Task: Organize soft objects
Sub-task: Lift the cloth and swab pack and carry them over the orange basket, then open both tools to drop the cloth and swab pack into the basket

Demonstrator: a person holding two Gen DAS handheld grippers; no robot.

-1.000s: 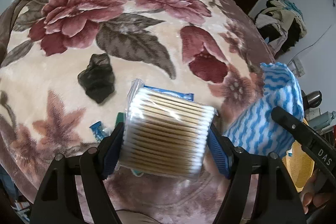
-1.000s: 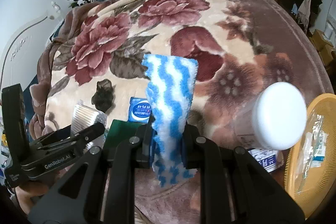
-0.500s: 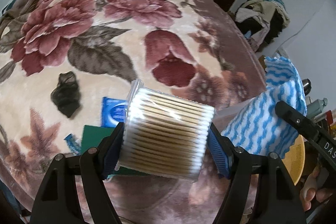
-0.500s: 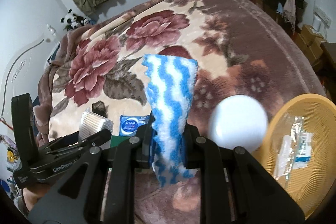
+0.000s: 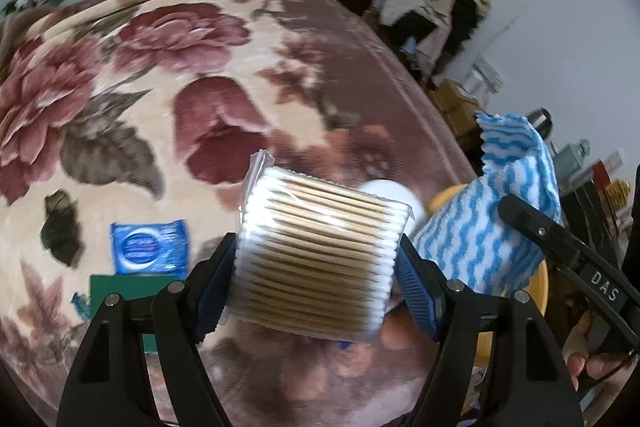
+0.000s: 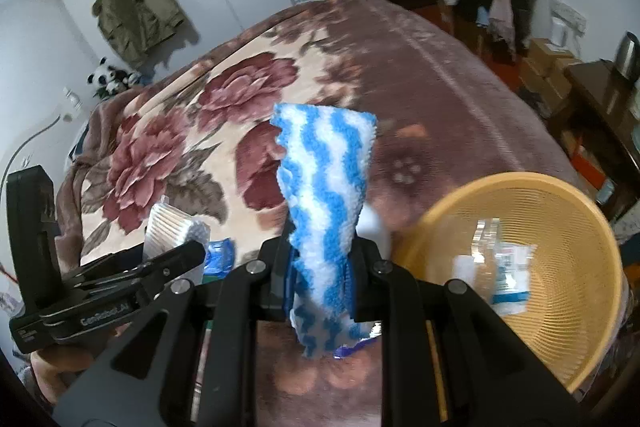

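- Both loads are off the bed (image 6: 460,67) and look to be in transit toward the yellow basket (image 6: 560,327), which sits at the bed's near right corner with a few small packets already in it.
- The left tongs (image 5: 318,263) are clamped on a pack of cotton swabs (image 5: 320,259), the pads pressing on its two ends and the pack lying crosswise between them.
- The right tongs (image 6: 322,267) are pinched tight on a blue and white striped cloth (image 6: 328,187), which stands up out of the jaws with a short tail below.
- Both tongs point steeply down at the bed, side by side, the right pair nearer the basket.
- Next, I'd guess, each must come over the basket's mouth before letting go; the cloth may cling to the pads.
- A blue sachet (image 5: 150,247), a green card (image 5: 120,291) and a dark scrap (image 5: 60,227) lie near the bed's near left edge.
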